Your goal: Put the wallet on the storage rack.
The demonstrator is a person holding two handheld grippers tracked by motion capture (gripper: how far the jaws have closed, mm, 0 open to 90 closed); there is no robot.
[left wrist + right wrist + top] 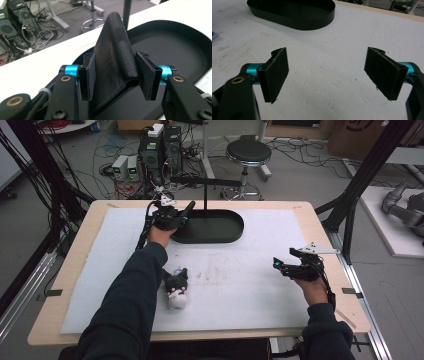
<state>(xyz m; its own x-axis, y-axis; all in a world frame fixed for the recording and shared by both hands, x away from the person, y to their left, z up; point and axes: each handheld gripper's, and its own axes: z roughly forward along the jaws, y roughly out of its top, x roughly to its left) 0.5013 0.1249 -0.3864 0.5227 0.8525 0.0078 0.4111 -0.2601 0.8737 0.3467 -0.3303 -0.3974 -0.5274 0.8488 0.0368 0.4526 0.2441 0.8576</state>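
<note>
A wooden table (320,227) is being covered almost fully by a white mat (250,285), on which faint stains are being seen near the middle; a black oval tray (220,234) is being kept on the far part of the mat, and a thin black post (205,195) with a crossbar is being seen standing at its far side; in the right gripper view the same tray (312,22) is being shown at the top, well apart from the jaws. A small stuffed toy (177,290), black and white, is being left lying on the mat near the front edge, just beside the person's left sleeve (130,305).

The left gripper (172,216) is being held at the left end of the tray; in the left gripper view a folded piece of black leather-like material (112,57) is being pinched between the two jaws of this gripper (115,77), and it is being kept upright, so that its tip is rising above the pads (146,75); the tray's floor (175,50) is being seen behind it.

The right gripper (292,265) is being held over the mat at the right side, well apart from the tray and the toy; in the right gripper view its jaws (327,75) are being kept wide apart, with bare mat (324,100) between them.
</note>
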